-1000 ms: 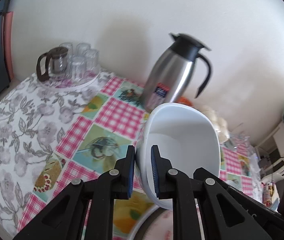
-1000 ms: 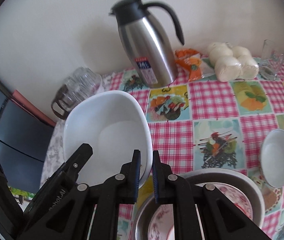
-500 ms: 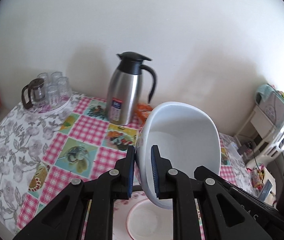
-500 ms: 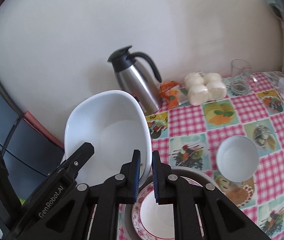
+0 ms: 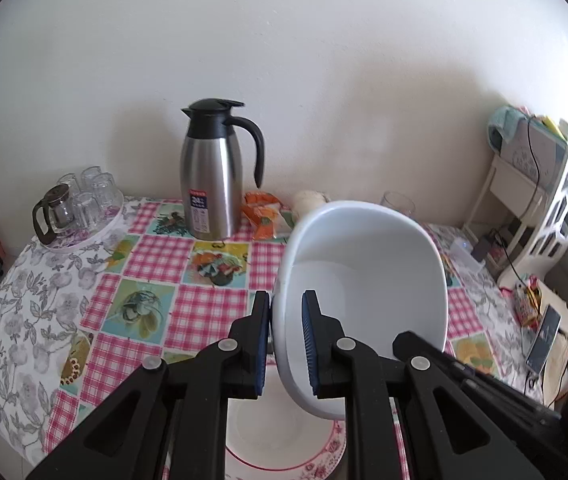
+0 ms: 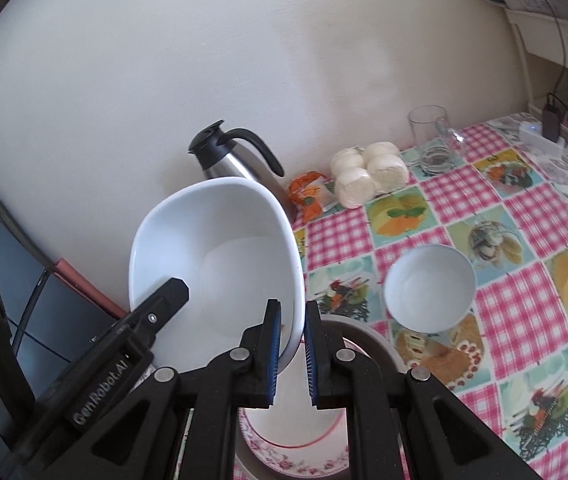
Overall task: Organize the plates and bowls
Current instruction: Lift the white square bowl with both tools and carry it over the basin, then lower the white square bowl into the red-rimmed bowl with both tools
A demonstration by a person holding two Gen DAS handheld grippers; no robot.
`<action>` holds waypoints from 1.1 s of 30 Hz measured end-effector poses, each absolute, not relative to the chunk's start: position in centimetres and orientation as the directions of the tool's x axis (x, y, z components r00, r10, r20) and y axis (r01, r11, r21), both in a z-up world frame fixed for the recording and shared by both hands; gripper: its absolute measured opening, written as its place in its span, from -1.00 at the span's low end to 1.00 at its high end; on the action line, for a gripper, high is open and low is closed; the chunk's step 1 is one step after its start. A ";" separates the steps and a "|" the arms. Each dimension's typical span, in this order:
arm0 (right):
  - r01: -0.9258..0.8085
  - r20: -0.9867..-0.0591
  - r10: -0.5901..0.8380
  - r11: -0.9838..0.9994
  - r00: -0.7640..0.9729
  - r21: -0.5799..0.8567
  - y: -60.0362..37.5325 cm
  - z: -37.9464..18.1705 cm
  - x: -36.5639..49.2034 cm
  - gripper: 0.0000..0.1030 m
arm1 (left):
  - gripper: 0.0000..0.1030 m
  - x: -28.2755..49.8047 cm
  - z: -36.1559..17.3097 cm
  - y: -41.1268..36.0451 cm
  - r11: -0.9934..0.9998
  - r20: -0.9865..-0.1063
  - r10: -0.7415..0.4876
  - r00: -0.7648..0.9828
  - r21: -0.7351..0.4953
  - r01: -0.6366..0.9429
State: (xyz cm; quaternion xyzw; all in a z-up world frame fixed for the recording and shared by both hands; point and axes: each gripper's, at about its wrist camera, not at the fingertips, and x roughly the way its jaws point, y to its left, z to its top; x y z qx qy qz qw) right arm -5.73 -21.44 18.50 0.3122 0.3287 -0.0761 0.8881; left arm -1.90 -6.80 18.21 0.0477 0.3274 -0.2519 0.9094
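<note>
Both the left gripper [image 5: 286, 344] and right gripper [image 6: 291, 346] clenched opposite rims of the large white bowl [image 5: 363, 280], held tilted directly above the floral plate [image 6: 295, 440] at the counter's near edge.

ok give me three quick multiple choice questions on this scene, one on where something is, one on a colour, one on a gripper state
1. Where does the steel thermos jug stand?
A. by the wall at the table's back
B. inside the large bowl
C. on the flowered plate

2. What colour is the small bowl on the tablecloth?
A. red
B. white
C. black

3. What is the left gripper doing?
A. hanging open
B. pinching the rim of the large white bowl
C. holding a glass

Answers: 1 A, the jug stands against the wall behind the checked cloth. 2 B, it is plain white inside and out. 3 B, its pads clamp the bowl's rim from both sides.
</note>
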 end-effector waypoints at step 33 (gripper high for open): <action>0.358 -0.743 0.092 0.833 0.663 0.422 -20.4 14.3 -6.5 -0.74 | -0.68 -1.5 13.4 -5.8 0.886 -0.754 -0.373 0.541 -0.117 0.448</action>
